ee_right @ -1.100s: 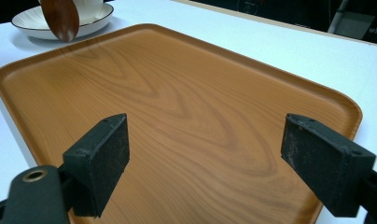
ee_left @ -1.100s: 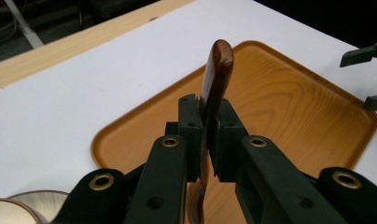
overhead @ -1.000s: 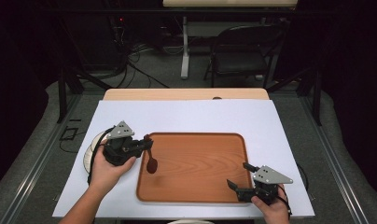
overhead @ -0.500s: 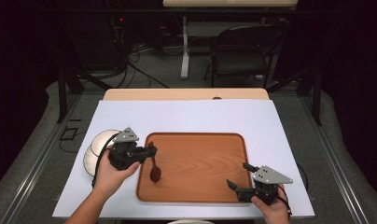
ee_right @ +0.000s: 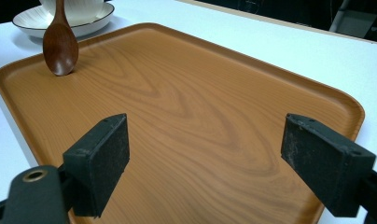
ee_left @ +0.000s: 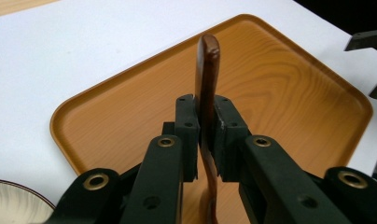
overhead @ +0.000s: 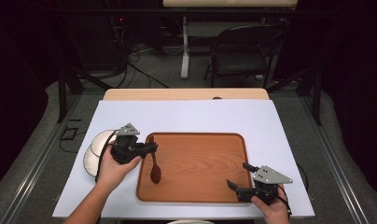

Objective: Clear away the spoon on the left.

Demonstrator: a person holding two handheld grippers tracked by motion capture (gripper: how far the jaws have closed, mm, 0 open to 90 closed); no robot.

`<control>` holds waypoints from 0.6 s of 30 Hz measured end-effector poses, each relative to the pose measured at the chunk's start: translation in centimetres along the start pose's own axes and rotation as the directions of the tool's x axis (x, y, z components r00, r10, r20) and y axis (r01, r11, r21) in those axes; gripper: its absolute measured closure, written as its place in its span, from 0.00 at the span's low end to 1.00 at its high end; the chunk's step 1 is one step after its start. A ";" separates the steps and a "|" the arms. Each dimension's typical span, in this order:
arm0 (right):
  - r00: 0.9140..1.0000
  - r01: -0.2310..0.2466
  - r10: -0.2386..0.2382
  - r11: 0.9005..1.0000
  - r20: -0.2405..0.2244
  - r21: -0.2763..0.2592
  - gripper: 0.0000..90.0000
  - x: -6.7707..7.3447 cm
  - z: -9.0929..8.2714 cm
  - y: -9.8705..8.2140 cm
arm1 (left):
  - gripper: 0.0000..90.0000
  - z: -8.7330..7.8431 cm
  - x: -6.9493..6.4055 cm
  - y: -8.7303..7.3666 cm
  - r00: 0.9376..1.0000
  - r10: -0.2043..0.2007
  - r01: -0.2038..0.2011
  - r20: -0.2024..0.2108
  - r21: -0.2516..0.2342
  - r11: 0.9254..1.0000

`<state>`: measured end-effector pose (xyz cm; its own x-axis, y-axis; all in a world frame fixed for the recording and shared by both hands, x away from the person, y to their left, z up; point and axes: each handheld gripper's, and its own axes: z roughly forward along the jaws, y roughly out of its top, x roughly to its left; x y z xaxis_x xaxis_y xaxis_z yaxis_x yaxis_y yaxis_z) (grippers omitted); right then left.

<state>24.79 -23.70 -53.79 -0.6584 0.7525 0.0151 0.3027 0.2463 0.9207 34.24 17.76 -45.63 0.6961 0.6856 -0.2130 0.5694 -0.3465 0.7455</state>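
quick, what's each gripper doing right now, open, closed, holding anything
Left gripper: jaws have just been opening a little, the wooden spoon between them, bowl on the tray.
Right gripper: jaws open wide, holding nothing.

White-covered table [overhead: 191, 116] with wooden tray [overhead: 200, 154] and stacked white dishes [overhead: 95, 151] beside it

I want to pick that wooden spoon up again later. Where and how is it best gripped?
Grip the wooden spoon on its narrow handle, pads on its two flat sides, coming from the tray's left edge, as the left gripper does. The handle is slim and straight; the rounded bowl end, down on the tray, would probably slip.
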 end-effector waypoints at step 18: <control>1.000 -0.001 0.001 1.000 -0.013 0.001 0.17 -0.2 0.2 0.0 | 0.84 3.3 3.8 -0.6 0.986 -0.164 0.165 -0.010 0.047 0.985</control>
<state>25.07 -23.74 -53.86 -0.6674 0.7444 0.0210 0.3038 0.2464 0.9203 37.97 18.42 -48.98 0.5888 0.7394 -0.3264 0.6963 -0.2590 0.6695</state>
